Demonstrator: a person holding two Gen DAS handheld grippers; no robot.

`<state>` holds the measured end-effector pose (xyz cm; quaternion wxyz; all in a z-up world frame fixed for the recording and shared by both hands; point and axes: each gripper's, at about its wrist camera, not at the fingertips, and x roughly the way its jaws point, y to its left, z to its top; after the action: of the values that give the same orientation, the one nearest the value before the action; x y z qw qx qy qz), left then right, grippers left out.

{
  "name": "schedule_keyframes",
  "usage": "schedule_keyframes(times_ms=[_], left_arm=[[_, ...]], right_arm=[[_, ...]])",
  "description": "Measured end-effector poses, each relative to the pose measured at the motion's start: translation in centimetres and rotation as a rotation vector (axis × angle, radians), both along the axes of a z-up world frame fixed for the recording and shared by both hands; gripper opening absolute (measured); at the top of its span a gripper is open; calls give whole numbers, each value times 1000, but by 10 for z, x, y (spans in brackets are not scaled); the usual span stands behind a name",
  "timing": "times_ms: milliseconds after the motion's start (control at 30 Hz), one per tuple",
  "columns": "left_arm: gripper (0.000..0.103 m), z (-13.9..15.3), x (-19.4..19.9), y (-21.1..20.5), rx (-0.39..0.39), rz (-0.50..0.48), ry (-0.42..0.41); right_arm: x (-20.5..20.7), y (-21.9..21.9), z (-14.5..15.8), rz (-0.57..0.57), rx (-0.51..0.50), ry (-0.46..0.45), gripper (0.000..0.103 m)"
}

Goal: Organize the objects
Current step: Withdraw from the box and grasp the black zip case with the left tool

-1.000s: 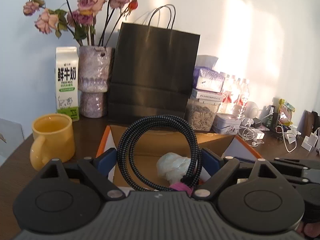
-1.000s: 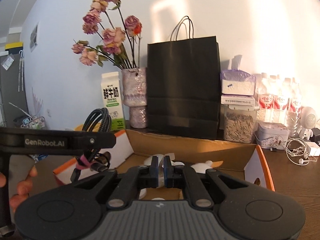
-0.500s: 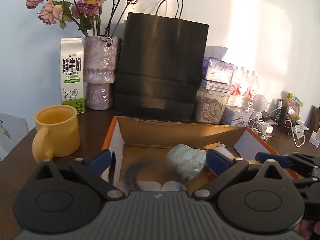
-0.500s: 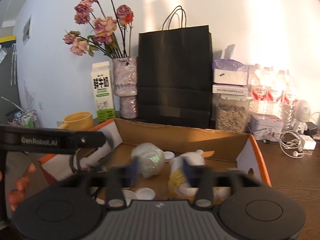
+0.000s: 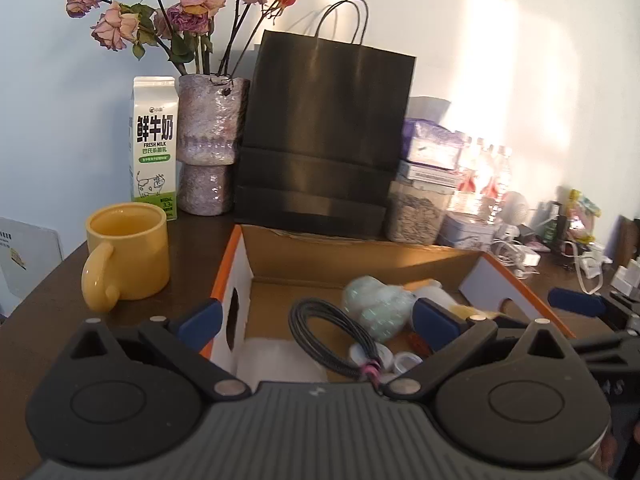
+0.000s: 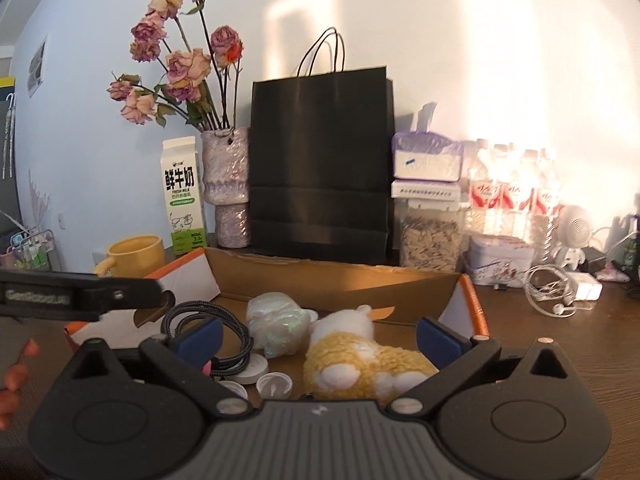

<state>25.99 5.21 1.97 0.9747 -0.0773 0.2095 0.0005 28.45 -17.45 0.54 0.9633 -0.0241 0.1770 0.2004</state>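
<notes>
An open cardboard box (image 5: pixel 360 258) with orange edges stands on the dark table; it also shows in the right wrist view (image 6: pixel 332 280). A coiled black braided cable (image 5: pixel 332 332) with a pink tie lies inside it, also seen in the right wrist view (image 6: pixel 208 320). Beside it are a pearly white lump (image 6: pixel 278 322), a yellow-and-white plush toy (image 6: pixel 360 354) and white round caps (image 6: pixel 274 384). My left gripper (image 5: pixel 316 318) is open and empty above the box's near left corner. My right gripper (image 6: pixel 316 334) is open and empty over the box's near side.
A yellow mug (image 5: pixel 128 252) stands left of the box. Behind are a milk carton (image 5: pixel 154 148), a vase of dried roses (image 5: pixel 208 140), a black paper bag (image 5: pixel 324 140), a seed jar (image 6: pixel 430 240), a tin (image 6: pixel 502 260), bottles and white earphones (image 6: pixel 550 292).
The left gripper let go of the coiled cable, which now lies in the box. The right gripper went from shut to open. Both moved slightly over the box.
</notes>
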Motion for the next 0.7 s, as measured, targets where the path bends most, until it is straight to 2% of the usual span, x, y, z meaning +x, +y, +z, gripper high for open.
schedule_keyframes(times_ms=[167,300,400,500,700], left_arm=[[103,-4,-26,-19,27,-150,45],[103,-10,-45,-45,94,-322,90],[103,-19,-50,-64,166,-411,146],[103,-28,-50,-76,216,-470,195],[100,-39,-31,-85,247,-538,293]], right_arm=[[-16,-15,4,-12,2,-13,103],[-32,-29,5,-22,6,-25,103],[-44,-40,3,-29,9,-29,103],[-54,-52,-1,-36,12,-25,103],[-65,-73,-10,-48,29,-8,103]])
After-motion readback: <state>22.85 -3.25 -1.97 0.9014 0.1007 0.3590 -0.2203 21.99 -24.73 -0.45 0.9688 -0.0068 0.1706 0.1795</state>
